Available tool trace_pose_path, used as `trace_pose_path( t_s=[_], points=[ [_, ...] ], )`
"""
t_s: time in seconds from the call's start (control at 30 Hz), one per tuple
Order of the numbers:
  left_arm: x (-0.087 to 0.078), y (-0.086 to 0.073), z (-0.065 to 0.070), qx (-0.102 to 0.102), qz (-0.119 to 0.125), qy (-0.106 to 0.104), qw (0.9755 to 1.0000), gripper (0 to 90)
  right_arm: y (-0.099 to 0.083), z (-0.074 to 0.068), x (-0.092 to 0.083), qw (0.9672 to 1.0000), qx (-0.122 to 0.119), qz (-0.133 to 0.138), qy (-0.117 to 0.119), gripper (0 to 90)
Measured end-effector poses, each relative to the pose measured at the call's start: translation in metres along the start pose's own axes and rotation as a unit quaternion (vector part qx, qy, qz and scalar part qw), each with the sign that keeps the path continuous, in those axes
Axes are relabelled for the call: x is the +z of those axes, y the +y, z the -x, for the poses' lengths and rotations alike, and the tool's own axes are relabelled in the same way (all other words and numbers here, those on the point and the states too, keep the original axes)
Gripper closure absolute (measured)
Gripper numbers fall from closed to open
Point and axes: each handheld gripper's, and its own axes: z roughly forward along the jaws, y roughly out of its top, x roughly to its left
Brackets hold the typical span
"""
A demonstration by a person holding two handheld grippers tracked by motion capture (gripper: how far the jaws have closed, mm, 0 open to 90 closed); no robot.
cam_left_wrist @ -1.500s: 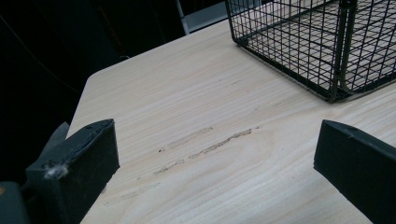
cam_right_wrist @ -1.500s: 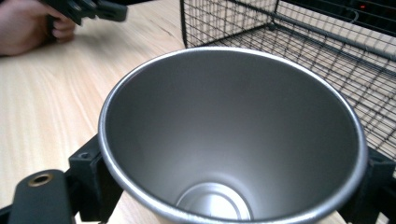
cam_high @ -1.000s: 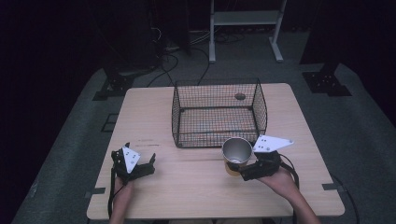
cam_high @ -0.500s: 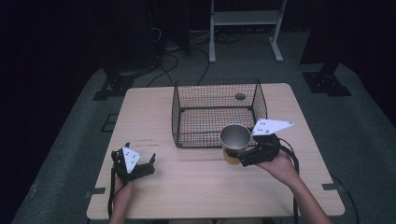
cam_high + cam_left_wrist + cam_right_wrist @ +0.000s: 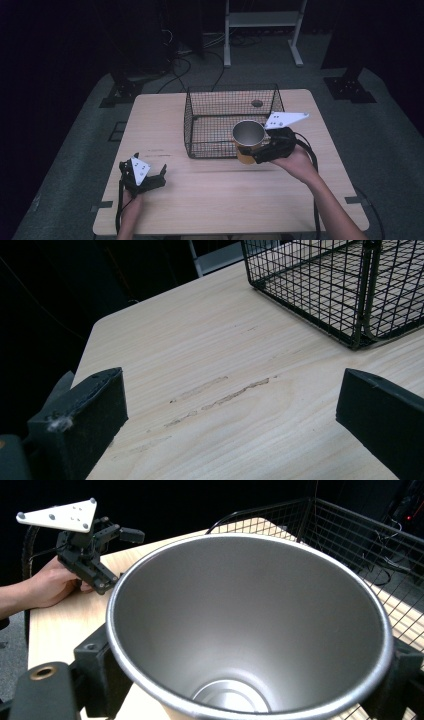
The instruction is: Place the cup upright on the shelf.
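Two grippers are at work over a pale wooden worktop [image 5: 220, 200]. The right gripper [image 5: 260, 156] has its jaws clamped on a metal cup [image 5: 248, 140] with an orange outer wall, and holds it upright, lifted off the worktop, at the near right corner of a black wire basket [image 5: 200, 120]. In the high view the cup overlaps the basket's near rim, so it seems to hang level with or just above that edge; whether it already clears the wire cannot be told. The right gripper view looks straight down into the cup [image 5: 250, 630], which is bare inside, with a jaw pressed to its wall on either side and the basket's mesh [image 5: 350, 535] beyond it.

The left gripper [image 5: 159, 178] rests low at the near left of the worktop, jaws spread wide with nothing between them, well apart from the basket.

The work in hand looks like placing the cup in the basket. The main risk is the cup's base catching the near rim if it travels forward before it is high enough; that could tip the cup in the jaws or shove the light basket away, since nothing steadies it. The jaws grip a smooth, tapering wall, so a knock could also let the cup slip downward.
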Motion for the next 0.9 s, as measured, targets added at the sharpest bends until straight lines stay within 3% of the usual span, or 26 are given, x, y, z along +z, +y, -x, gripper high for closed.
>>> trace_pose_path(
  t_s=[0.3, 0.9],
  points=[
    [0.000, 0.000, 0.000, 0.000, 0.001, 0.000, 1.0000, 0.0, 0.022, 0.011, 0.008, 0.9999, -0.008, -0.008, -0.001, 12.6],
    [0.000, 0.000, -0.001, -0.002, 0.002, -0.001, 1.0000, 0.0, 0.048, 0.042, 0.029, 0.9997, 0.000, -0.023, 0.007, 12.6]
  ],
)
